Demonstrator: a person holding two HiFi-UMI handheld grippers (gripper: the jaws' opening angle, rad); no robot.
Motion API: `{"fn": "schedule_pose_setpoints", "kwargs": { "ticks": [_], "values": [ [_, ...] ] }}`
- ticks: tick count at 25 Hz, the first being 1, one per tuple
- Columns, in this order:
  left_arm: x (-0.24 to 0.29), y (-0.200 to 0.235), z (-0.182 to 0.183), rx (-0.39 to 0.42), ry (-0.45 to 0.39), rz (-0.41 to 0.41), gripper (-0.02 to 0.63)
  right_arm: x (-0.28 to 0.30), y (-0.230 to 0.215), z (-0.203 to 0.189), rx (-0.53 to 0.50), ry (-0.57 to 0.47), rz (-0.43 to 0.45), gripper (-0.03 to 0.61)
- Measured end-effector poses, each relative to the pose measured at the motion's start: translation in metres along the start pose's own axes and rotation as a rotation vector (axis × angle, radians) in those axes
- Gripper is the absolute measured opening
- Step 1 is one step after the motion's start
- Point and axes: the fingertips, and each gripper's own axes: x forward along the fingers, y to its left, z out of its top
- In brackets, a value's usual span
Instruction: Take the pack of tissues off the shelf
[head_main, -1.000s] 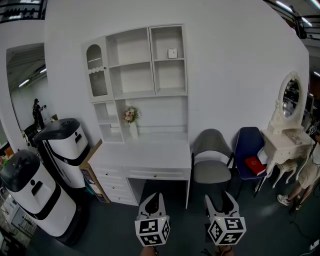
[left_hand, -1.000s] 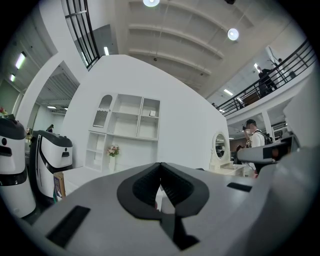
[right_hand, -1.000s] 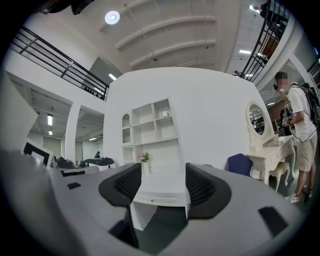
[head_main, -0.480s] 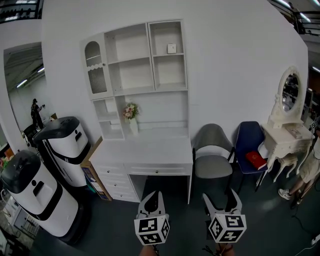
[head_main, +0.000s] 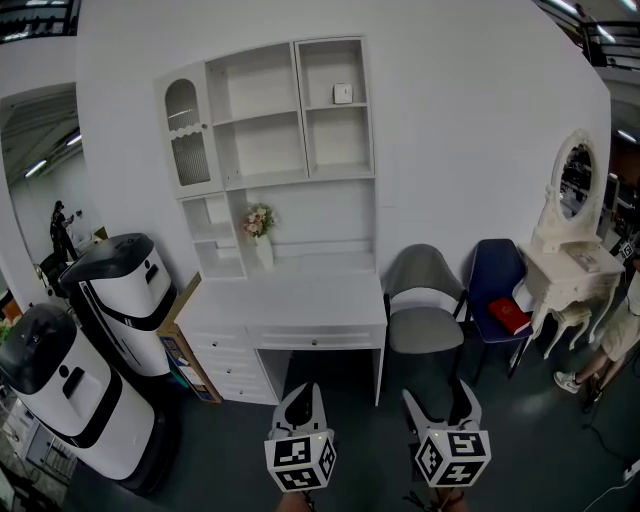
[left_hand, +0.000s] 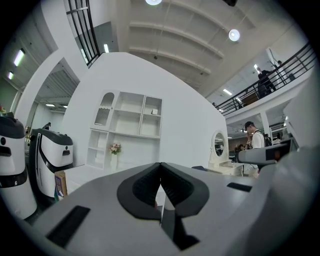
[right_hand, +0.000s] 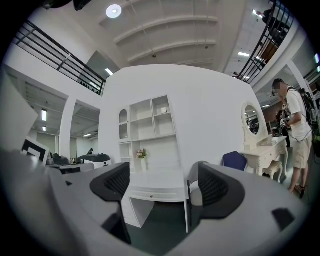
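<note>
The pack of tissues (head_main: 343, 93) is a small white square packet. It stands in the top right compartment of the white shelf unit (head_main: 270, 170) against the wall, far ahead of both grippers. It shows as a small speck in the left gripper view (left_hand: 154, 111) and in the right gripper view (right_hand: 163, 110). My left gripper (head_main: 303, 398) is low in the head view, in front of the desk, with its jaws shut and empty (left_hand: 160, 165). My right gripper (head_main: 437, 400) is beside it, open (right_hand: 162, 182). Its jaws have just been opening, with nothing between them.
A white desk (head_main: 290, 305) with drawers stands under the shelves, with a vase of flowers (head_main: 260, 228) on it. A grey chair (head_main: 424, 310) and a blue chair (head_main: 500, 290) stand to its right, then a vanity table (head_main: 570, 270). Two white and black machines (head_main: 125, 300) stand at the left. A person (right_hand: 295, 130) is at the far right.
The right gripper's jaws have spread wider. Both grippers sit slightly lower in the head view, and the scene has shifted a little. The left jaws stay shut.
</note>
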Motion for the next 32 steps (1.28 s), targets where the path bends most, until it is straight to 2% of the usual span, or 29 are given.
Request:
{"fn": "schedule_pose_setpoints", "kwargs": {
  "ticks": [6, 13, 32],
  "values": [
    [0.017, 0.002, -0.005, -0.007, 0.01, -0.024, 0.018, 0.013, -0.003, -0.004, 0.009, 0.011, -0.018, 0.407],
    [0.063, 0.014, -0.012, -0.017, 0.016, -0.017, 0.018, 0.058, -0.015, -0.005, 0.005, 0.015, -0.023, 0.407],
    [0.262, 0.035, 0.008, -0.002, -0.023, 0.05, 0.018, 0.263, -0.082, 0.033, -0.012, 0.0, 0.042, 0.405]
  ]
}}
